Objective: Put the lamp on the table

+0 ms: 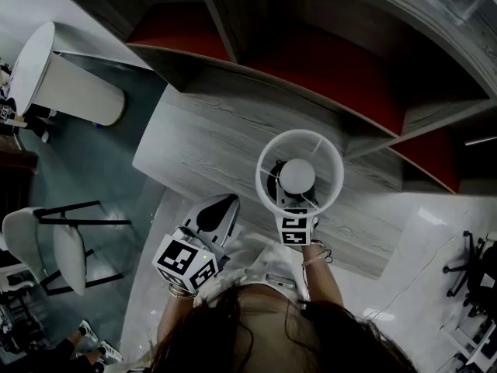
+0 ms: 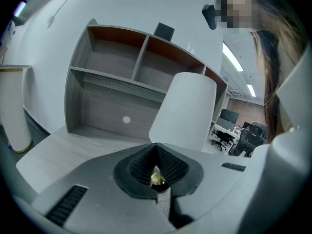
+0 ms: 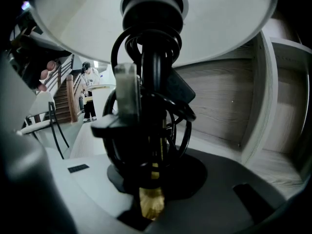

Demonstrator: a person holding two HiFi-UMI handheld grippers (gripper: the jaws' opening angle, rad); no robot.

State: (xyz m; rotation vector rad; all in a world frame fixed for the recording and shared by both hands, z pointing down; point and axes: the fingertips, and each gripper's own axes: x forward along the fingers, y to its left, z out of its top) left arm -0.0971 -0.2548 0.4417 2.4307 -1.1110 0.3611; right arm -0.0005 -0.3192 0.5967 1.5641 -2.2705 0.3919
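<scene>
Over the desk (image 1: pixel 210 142), my right tool (image 1: pixel 294 205) pinches the lamp (image 1: pixel 299 176) stem, left tool (image 1: pixel 217 211) pressed together; its bundled cord (image 3: pixel 181 112) might tip it.

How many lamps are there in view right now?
1. The lamp is held in the right gripper, over the wooden table in front of the shelf. No other lamp shows, but the shelf is only partly in view.

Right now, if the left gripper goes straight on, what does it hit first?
Likely the shade of the white table lamp, just above the left gripper's shut jaws. Depth unclear: it may graze past towards the grey wooden shelf unit.
</scene>
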